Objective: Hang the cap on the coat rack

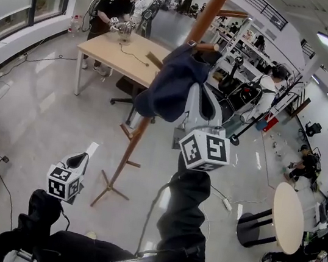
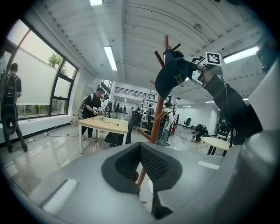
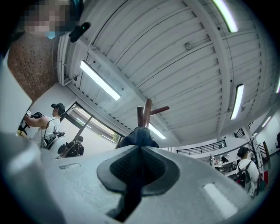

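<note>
Right gripper [image 3: 140, 151] clamped on dark navy cap [image 1: 171, 82], pale lettering, slumped against coat rack [image 1: 210, 8]

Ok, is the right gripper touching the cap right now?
Touching. In the right gripper view, the right gripper has its jaws closed on the cap, with dark fabric pinched between them.

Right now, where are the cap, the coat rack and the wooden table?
cap [image 1: 173, 79], head view, middle of its dark fabric.
coat rack [image 1: 212, 4], head view, upper pole.
wooden table [image 1: 105, 51], head view, bare top.
</note>
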Demonstrator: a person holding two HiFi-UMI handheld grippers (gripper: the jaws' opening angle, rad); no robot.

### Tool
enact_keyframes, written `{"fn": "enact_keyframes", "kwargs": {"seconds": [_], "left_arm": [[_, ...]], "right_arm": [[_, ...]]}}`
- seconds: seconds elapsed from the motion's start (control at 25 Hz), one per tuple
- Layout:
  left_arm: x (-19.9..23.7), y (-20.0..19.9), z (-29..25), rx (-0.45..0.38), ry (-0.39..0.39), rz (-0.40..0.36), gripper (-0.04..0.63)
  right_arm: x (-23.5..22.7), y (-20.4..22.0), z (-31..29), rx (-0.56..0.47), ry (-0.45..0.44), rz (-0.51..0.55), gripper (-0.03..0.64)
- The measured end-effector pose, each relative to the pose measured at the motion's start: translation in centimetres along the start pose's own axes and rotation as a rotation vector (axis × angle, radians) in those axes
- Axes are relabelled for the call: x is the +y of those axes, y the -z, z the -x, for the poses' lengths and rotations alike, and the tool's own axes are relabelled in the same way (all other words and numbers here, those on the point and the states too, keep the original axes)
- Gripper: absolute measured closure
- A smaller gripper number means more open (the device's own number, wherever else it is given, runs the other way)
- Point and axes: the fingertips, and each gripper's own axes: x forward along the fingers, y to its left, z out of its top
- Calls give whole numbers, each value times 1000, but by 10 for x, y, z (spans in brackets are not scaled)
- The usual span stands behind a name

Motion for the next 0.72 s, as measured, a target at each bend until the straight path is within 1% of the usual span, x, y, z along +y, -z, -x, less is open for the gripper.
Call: {"fn": "enact_keyframes", "kwargs": {"seconds": [0.44,0.72], "left_arm": [[-2,2,-4,8,5,2,594],[-2,6,-5,9,7,3,594]], "right_arm": [[4,20,2,34,-7,-21,600],[6,27,1,47,-13,-16,600]]}}
